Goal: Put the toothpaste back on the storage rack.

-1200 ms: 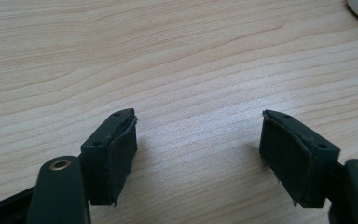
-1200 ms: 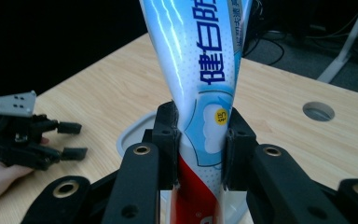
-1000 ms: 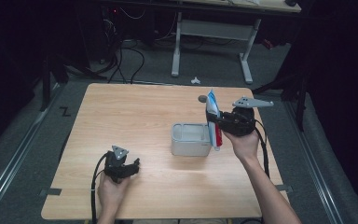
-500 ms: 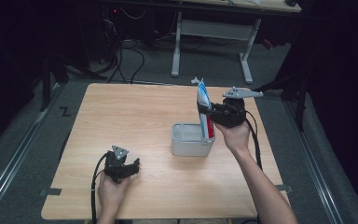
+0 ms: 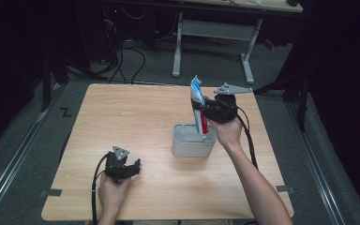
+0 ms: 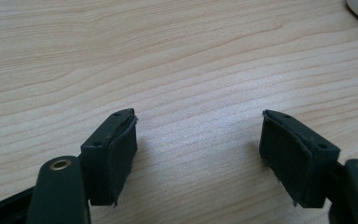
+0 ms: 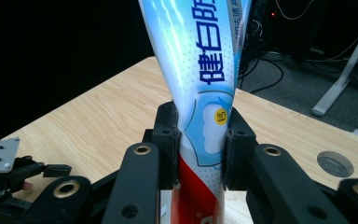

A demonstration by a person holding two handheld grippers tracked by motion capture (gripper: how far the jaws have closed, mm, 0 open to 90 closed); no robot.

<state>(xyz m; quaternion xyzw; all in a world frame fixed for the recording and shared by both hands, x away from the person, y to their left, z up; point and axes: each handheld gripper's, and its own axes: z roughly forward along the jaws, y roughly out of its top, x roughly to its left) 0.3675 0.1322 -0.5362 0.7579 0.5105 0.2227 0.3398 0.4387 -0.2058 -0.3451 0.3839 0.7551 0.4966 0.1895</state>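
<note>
Table (image 5: 136,122): a light wooden top, bare apart from one container and the two hand-held grippers.
Grey box (image 5: 187,146): an open-topped tub sat just right of the table's centre, its mouth facing up.
Toothpaste tube (image 5: 198,105): it stood nearly upright, long axis running from 12 to 6 o'clock, crimped blue-and-white end at 12, red cap end at 6, dipping at the box's right-hand rim in the high view.
Right gripper (image 5: 200,112): its jaws were clamped on the tube's lower half (image 7: 200,140), the pads pressing both flat sides; the body and hand lay at 3 o'clock from the tube.
Key relation: the box mouth lay at 6 to 7 o'clock from the jaws, directly under the cap end, so in my judgement the coming move was a straight lowering along the tube's own axis.
Left gripper (image 5: 130,167): it rested on the table at about 8 o'clock from the box, well apart; its jaws stood wide with only bare wood between them (image 6: 198,154).
Nearer hand: the right one, by far.
</note>
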